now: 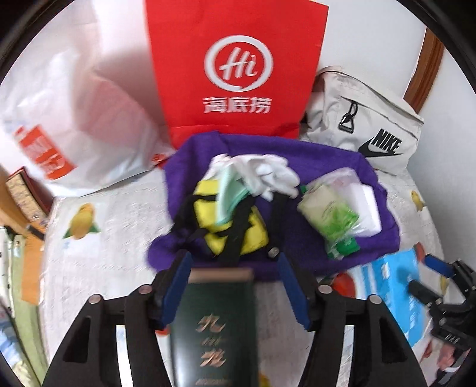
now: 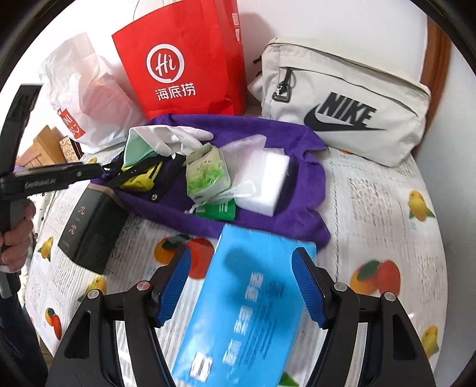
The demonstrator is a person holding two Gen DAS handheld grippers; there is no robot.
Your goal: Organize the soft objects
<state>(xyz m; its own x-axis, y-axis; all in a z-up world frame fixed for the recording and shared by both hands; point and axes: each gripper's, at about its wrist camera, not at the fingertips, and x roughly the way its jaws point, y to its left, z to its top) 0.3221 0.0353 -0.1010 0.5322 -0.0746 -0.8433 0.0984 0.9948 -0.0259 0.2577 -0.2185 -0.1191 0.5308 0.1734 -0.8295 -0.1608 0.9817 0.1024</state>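
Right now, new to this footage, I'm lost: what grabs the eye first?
A bright red paper bag stands against the wall, a white Nike bag to its right. In front lies a purple cloth piled with small things, and nearest, a blue tissue pack sits between the right gripper jaws.

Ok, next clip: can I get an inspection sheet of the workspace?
Surface: white fruit-print tablecloth.
Job's things: purple towel carrying white glove, yellow strapped pouch, green tissue packet, white sponge block; blue tissue pack and dark green box beside it.
Clutter: red paper bag, white plastic bag, beige Nike pouch.
Grippers: left tool open around the box; right tool straddles the blue pack, grip unclear.
Cables: nothing seen.
Surroundings: white wall, wooden furniture.
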